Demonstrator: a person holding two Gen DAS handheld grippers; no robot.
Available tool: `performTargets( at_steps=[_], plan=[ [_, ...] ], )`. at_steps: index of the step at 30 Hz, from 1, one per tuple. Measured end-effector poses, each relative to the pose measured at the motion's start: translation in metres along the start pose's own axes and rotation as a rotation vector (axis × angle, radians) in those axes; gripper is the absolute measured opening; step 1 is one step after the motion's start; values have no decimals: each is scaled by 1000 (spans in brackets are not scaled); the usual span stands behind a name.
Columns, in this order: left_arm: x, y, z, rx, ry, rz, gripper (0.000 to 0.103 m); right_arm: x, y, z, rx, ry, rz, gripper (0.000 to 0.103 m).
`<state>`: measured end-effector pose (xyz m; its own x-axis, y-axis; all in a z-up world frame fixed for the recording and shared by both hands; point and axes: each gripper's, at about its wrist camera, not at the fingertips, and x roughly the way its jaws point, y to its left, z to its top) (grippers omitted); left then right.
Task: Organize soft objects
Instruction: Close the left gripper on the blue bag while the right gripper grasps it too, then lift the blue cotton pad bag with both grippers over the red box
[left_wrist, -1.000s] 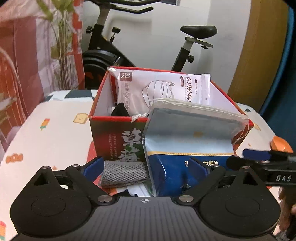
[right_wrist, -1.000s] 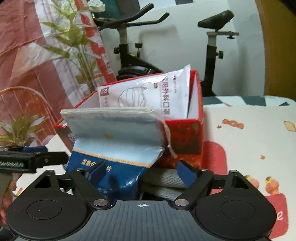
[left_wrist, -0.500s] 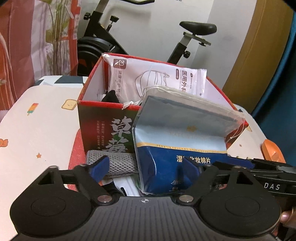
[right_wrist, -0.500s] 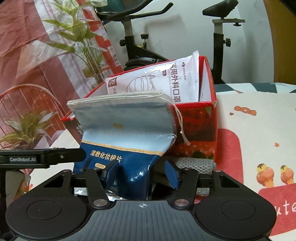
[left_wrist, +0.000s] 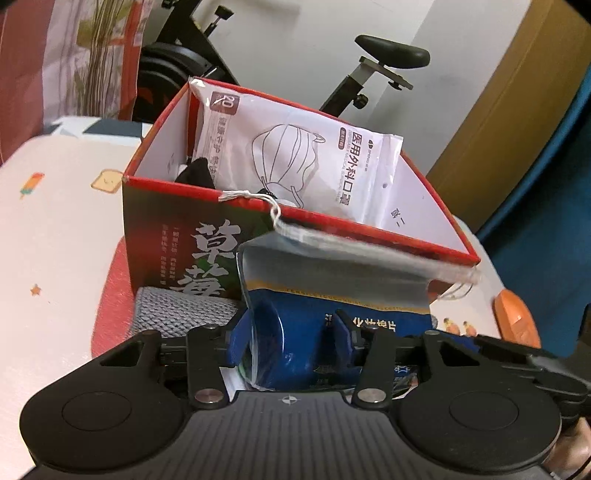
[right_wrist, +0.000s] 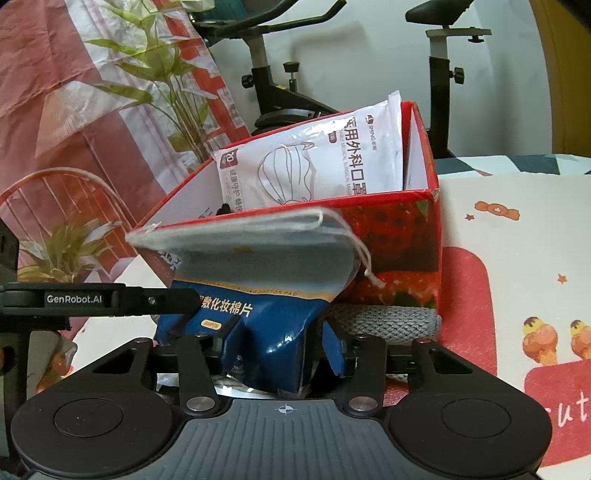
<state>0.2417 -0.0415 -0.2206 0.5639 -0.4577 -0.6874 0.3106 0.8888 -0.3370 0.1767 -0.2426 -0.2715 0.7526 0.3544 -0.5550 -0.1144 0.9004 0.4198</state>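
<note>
Blue plastic of the cotton-pad pouch (left_wrist: 295, 343) is pinched at its lower end by the left gripper (left_wrist: 295, 341) and the right gripper (right_wrist: 280, 347), both closed on it. The pouch is held upright, its long axis vertical, with the drawstring top tipped forward against the red box (left_wrist: 162, 229) just ahead. Half a second ago the top stood higher than the rim. "GenRobot.AI" is read on the left gripper; beyond, the mask packet (right_wrist: 314, 166) is marked "20".
</note>
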Motion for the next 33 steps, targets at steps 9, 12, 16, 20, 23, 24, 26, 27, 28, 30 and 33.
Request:
performTargets(
  at_steps=[9,12,16,20,23,24,26,27,28,30,33],
  plan=[
    [2,2,-8,-35,5,-40,45,3,-1,-2,11,13,15,35],
    [-2,3,-9,-34,-1,-43,40,3,-1,-2,6,15,21,33],
    [-10,2,-10,-37,-14,-51,38,0,1,-1,-18,7,23,31],
    [-22,-1,-9,-23,-46,-53,37,-7,7,2,-55,-17,25,31],
    [-33,-5,-5,-3,-85,-55,37,-13,14,4,-92,-46,29,31],
    [-37,-6,-3,7,-101,-56,37,-16,16,5,-105,-59,30,31],
    [-46,-9,1,24,-135,-58,37,-22,21,10,-124,-81,39,30],
    [-50,-11,5,31,-151,-56,37,-24,22,12,-130,-91,44,30],
    [-53,-11,8,38,-162,-56,37,-27,24,16,-137,-104,50,30],
    [-59,-14,14,48,-184,-53,37,-31,28,22,-154,-123,59,30],
    [-66,-18,25,59,-214,-53,37,-37,37,36,-187,-152,66,30]
  ],
)
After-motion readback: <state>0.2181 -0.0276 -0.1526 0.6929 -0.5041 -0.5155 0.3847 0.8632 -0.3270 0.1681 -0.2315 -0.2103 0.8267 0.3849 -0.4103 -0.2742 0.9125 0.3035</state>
